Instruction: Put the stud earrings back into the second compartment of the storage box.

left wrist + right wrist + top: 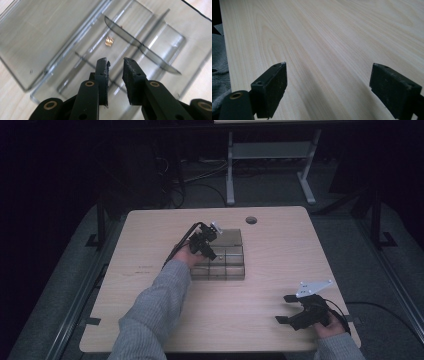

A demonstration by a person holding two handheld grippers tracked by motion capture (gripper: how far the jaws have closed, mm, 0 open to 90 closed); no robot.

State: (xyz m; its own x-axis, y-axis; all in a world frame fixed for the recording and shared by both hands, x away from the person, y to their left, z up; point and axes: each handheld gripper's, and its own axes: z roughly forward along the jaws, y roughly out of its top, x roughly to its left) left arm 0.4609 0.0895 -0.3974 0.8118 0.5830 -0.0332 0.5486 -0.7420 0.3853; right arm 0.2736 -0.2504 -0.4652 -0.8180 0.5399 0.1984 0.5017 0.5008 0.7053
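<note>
A clear plastic compartment box [227, 269] sits mid-table with its lid [231, 238] folded back. My left gripper [210, 249] hovers over the box's left side, pointing down into it. In the left gripper view the black jaws [115, 61] stand a little apart with nothing between them, above the dividers [140, 46]. A small golden piece [109, 41] lies in one compartment just beyond the tips. My right gripper [284, 309] rests near the table's front right corner, wide open [328, 66] over bare wood.
The light wooden table [280, 250] has a round cable hole [251, 220] near its far edge. A grey sleeve [150, 315] reaches in from the front left. Beyond the table stands a desk frame [270, 155] on a dark floor.
</note>
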